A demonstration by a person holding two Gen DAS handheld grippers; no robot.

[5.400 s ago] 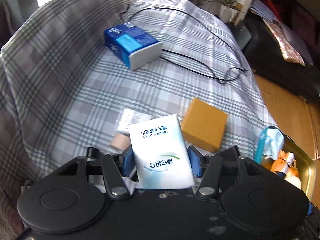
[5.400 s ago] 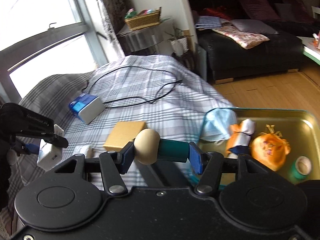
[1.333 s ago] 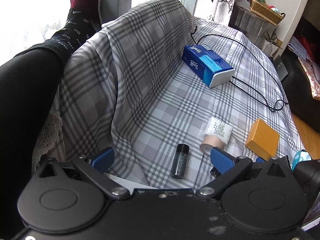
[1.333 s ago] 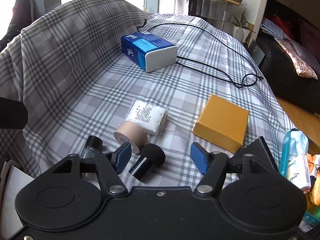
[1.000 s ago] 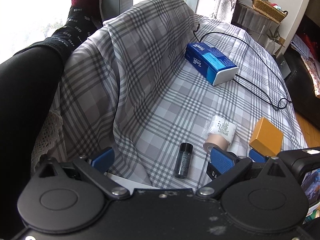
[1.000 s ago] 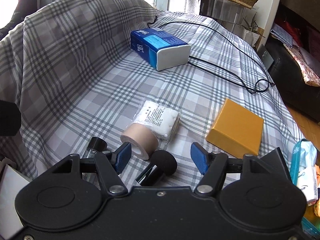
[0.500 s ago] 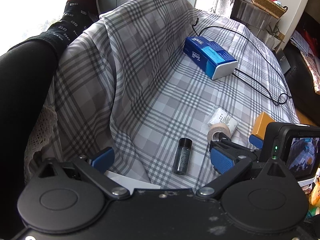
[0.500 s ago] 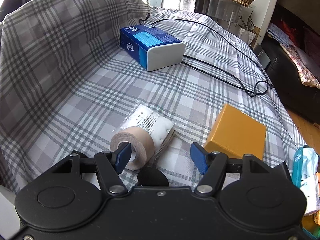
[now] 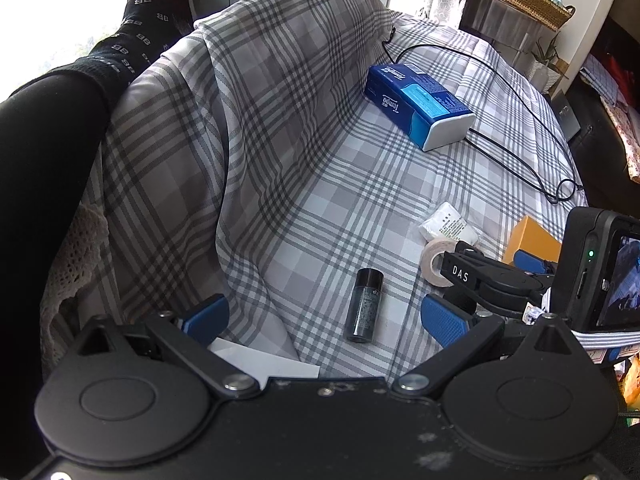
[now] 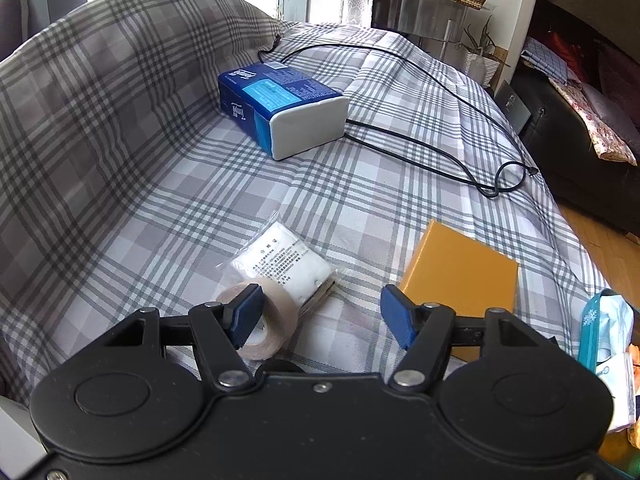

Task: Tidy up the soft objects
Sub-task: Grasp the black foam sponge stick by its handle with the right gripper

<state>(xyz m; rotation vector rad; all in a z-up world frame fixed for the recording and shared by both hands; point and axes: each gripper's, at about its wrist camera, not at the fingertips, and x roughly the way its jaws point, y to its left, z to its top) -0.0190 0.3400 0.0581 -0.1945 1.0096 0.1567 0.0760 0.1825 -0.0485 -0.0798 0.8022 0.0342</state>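
Note:
A white cotton pack (image 10: 286,265) in clear wrap lies on the checked cloth, with a beige tape roll (image 10: 266,326) leaning against its near side. My right gripper (image 10: 322,318) is open and empty just above them; its left finger is over the roll. In the left wrist view the pack (image 9: 448,226), the roll (image 9: 436,262) and the right gripper (image 9: 496,268) show at right. My left gripper (image 9: 320,316) is open and empty, low over a dark small bottle (image 9: 364,305).
A blue tissue box (image 10: 280,108) lies further back with a black cable (image 10: 440,140) beside it. An orange box (image 10: 460,276) lies at right. A face mask (image 10: 604,324) hangs at the bed's right edge. White card (image 9: 260,362) lies under my left gripper.
My right gripper has moved forward and lower over the tape roll and cotton pack; the black round-capped item has slipped almost out of its view. The left gripper stays open, nearly still.

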